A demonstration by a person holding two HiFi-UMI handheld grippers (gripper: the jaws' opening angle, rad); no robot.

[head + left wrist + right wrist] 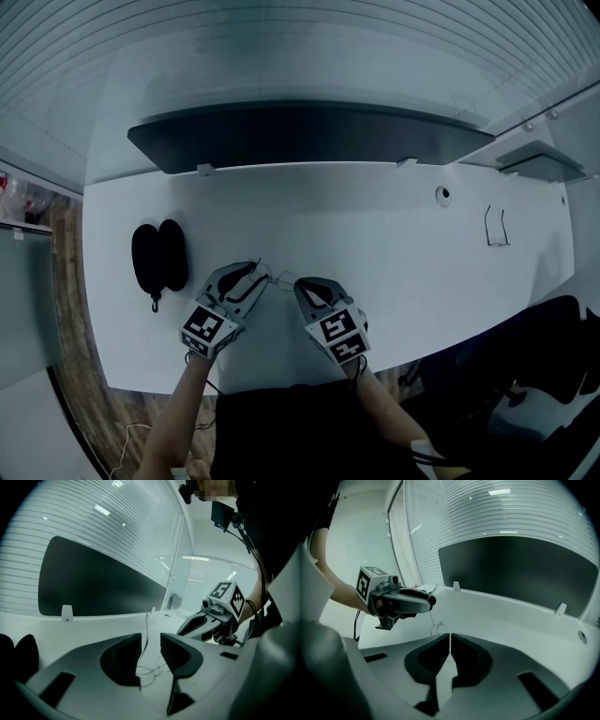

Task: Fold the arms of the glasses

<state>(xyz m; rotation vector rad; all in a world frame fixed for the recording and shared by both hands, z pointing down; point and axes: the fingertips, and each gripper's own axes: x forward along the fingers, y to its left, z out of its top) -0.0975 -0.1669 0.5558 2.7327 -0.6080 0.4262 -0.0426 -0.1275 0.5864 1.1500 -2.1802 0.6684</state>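
Here the fold looks to be just starting, not finished: the thin wire-rimmed glasses [281, 276] are held up over the near edge of the white table [394, 253], between the two grippers, and one temple arm [146, 630] stands straight out from the frame. The right gripper [450, 644] has its jaws pressed nearly together on a fine wire of the frame, so it seems to be the one carrying the glasses. The left gripper [151, 644] has its jaws spread, with that temple arm running up through the gap close to one pad; I see no clamping there, and the lenses show just below its jaws. A black glasses case [157, 255] lies well apart on the table, toward the person's left. By my reading, the next move asks the left gripper to catch or nudge the arm near its free end and swing it about the hinge toward the lenses, while the right keeps the frame steady. The wire is slight, so a gentle push across the hinge's own direction is wanted, not a hard squeeze.
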